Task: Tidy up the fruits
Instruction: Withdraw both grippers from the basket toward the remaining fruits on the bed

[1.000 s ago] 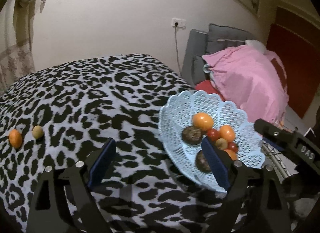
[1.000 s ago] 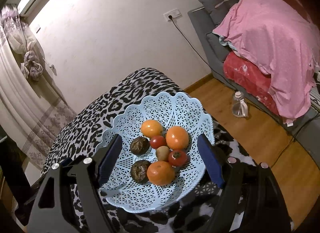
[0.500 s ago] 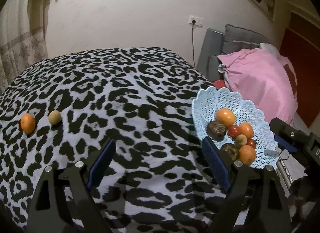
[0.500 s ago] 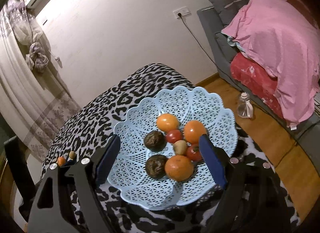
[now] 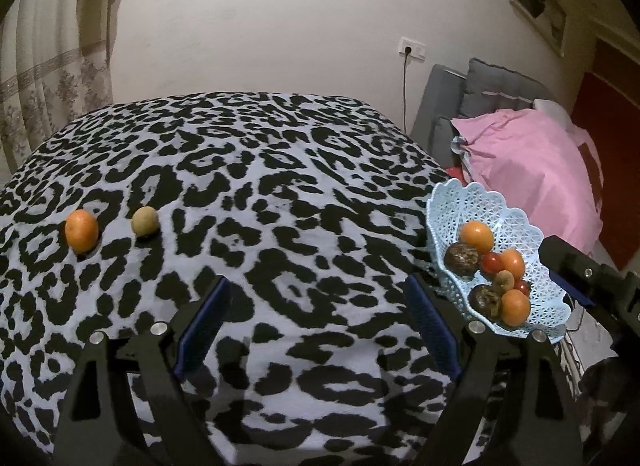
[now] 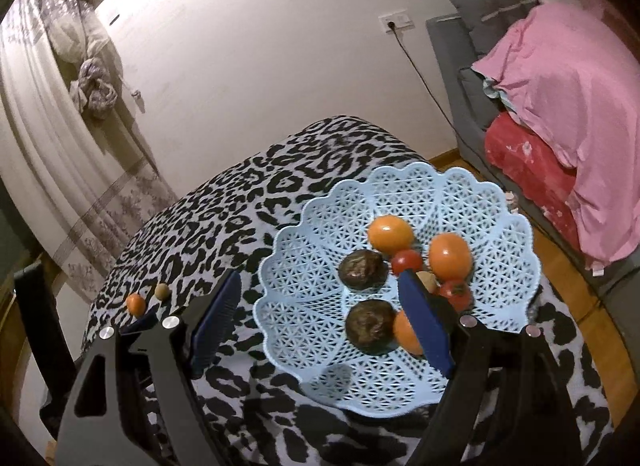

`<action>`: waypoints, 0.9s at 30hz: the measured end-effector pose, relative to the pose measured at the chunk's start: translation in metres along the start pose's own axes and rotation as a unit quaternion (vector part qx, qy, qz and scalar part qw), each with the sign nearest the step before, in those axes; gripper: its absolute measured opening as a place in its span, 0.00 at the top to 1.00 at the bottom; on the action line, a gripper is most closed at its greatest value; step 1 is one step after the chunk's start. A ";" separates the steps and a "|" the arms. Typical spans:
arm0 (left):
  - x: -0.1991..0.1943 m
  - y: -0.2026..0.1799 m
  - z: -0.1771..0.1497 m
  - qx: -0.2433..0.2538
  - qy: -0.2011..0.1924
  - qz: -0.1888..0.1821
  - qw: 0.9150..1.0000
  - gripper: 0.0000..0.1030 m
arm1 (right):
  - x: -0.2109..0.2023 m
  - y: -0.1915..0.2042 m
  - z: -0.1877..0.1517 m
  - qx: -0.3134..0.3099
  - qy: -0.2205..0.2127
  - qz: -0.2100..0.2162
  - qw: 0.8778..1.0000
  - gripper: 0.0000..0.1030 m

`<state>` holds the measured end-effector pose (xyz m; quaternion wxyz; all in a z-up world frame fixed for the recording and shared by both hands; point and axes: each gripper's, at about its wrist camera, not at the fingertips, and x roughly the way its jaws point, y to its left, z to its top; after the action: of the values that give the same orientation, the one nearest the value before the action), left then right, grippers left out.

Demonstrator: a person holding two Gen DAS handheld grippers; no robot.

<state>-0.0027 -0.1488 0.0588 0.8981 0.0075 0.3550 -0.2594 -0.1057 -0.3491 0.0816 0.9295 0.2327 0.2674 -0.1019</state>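
Both tools wide open, holding nothing: left tool, right tool. Orange fruit and small yellow fruit far left on the surface, well apart from the blue basket at right. Best to bring the left tool low around one fruit, squeeze softly, then carry it to the basket.

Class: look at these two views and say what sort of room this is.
Probably a home living room or bedroom: a grey sofa heaped with pink bedding, a curtain, and a leopard-print covered table or bed.

You see a leopard-print cover, a curtain, a wall socket, and a pink blanket on a grey sofa.
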 end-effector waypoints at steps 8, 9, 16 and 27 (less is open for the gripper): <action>-0.003 0.017 -0.001 -0.015 -0.002 0.007 1.000 0.16 | 0.006 0.030 -0.007 -0.051 0.001 0.001 0.999 0.20; -0.003 0.020 -0.001 -0.017 -0.002 0.008 1.000 0.16 | 0.008 0.034 -0.009 -0.059 0.002 0.001 0.998 0.20; -0.004 0.035 -0.001 -0.030 -0.003 0.016 0.999 0.16 | 0.019 0.050 -0.017 -0.077 0.017 0.009 0.997 0.20; -0.004 0.065 -0.003 -0.053 -0.004 0.033 0.998 0.16 | 0.038 0.084 -0.034 -0.126 0.036 0.019 0.991 0.20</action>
<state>0.0234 -0.0901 0.0478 0.9067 -0.0298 0.3644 -0.2103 -0.0634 -0.2620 0.0671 0.9431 0.1218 0.3067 -0.0413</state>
